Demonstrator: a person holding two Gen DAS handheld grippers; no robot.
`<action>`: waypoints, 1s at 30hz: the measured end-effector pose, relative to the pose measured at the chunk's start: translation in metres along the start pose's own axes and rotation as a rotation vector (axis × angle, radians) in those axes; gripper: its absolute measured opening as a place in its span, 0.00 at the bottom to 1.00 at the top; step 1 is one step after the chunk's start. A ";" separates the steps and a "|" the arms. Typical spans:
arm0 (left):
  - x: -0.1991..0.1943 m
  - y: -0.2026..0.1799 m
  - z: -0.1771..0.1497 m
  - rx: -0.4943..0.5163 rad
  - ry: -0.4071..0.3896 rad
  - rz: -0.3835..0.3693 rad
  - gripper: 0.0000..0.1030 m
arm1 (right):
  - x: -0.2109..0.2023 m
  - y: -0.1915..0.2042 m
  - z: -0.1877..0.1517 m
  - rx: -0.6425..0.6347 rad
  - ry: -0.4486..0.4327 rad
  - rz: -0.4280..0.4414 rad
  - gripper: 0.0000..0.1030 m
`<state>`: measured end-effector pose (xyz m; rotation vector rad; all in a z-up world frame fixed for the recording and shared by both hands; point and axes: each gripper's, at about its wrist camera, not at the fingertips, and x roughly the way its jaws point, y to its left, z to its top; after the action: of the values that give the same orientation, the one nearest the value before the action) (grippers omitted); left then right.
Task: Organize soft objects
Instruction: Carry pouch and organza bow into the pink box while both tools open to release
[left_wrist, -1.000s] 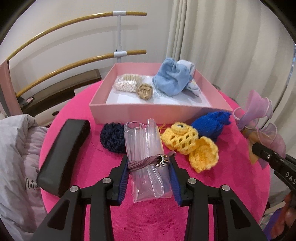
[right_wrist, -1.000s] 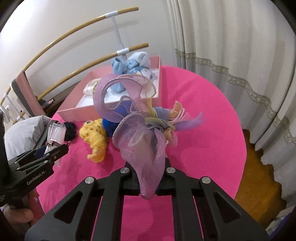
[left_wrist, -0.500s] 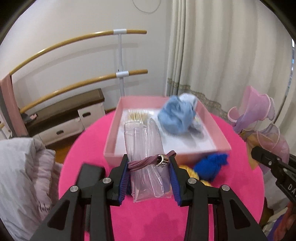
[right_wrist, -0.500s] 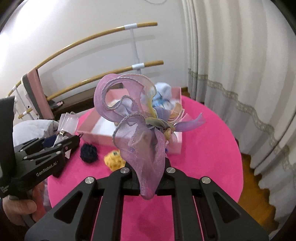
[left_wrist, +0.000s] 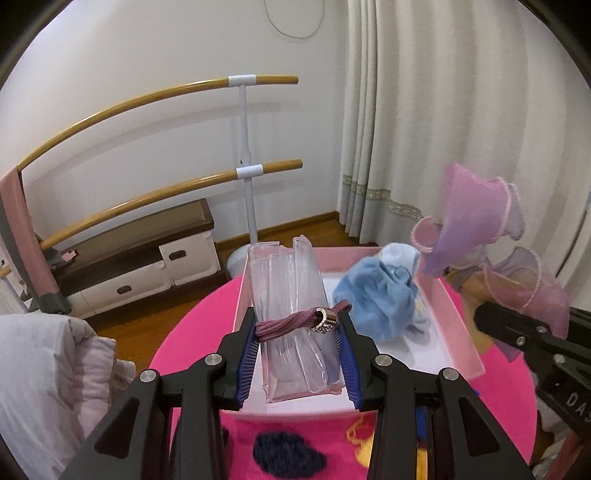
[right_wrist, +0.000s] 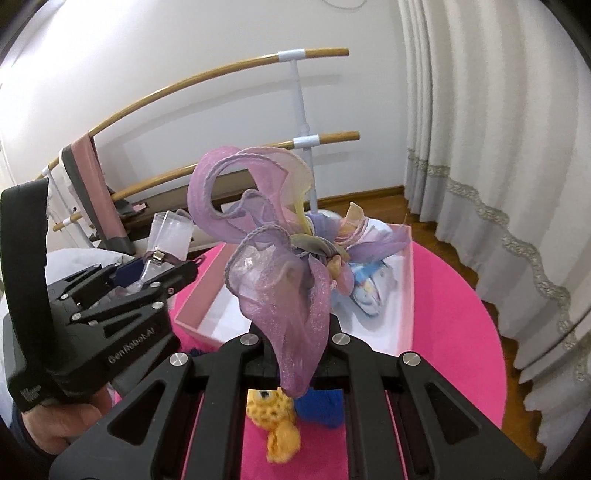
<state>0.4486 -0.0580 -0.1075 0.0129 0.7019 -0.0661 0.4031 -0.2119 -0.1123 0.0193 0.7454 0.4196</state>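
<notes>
Two loads hang over the box (left_wrist: 461, 317): left hand-held gripper (left_wrist: 297, 350) clamped on a plastic roll (left_wrist: 291, 295), right hand-held gripper (right_wrist: 295, 354) pinching an organza scrunchie (right_wrist: 280, 266). Lower each into bare floor before letting go.

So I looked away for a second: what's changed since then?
Both grippers rose and carried their loads toward the pink box. The left gripper now holds the clear pouch over it; the right gripper holds the purple organza flower nearer. Grips unchanged; the crochet pieces stayed put.
</notes>
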 end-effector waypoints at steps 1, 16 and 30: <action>0.006 0.000 0.004 -0.002 0.005 0.001 0.36 | 0.003 -0.001 0.002 0.001 0.005 0.002 0.08; 0.092 -0.008 0.038 0.008 0.086 -0.018 0.36 | 0.066 -0.018 0.013 0.043 0.140 0.016 0.08; 0.138 -0.024 0.045 0.046 0.134 -0.011 0.68 | 0.101 -0.034 -0.001 0.080 0.245 -0.010 0.30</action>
<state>0.5813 -0.0912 -0.1617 0.0581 0.8342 -0.0923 0.4806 -0.2048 -0.1849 0.0404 1.0030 0.3866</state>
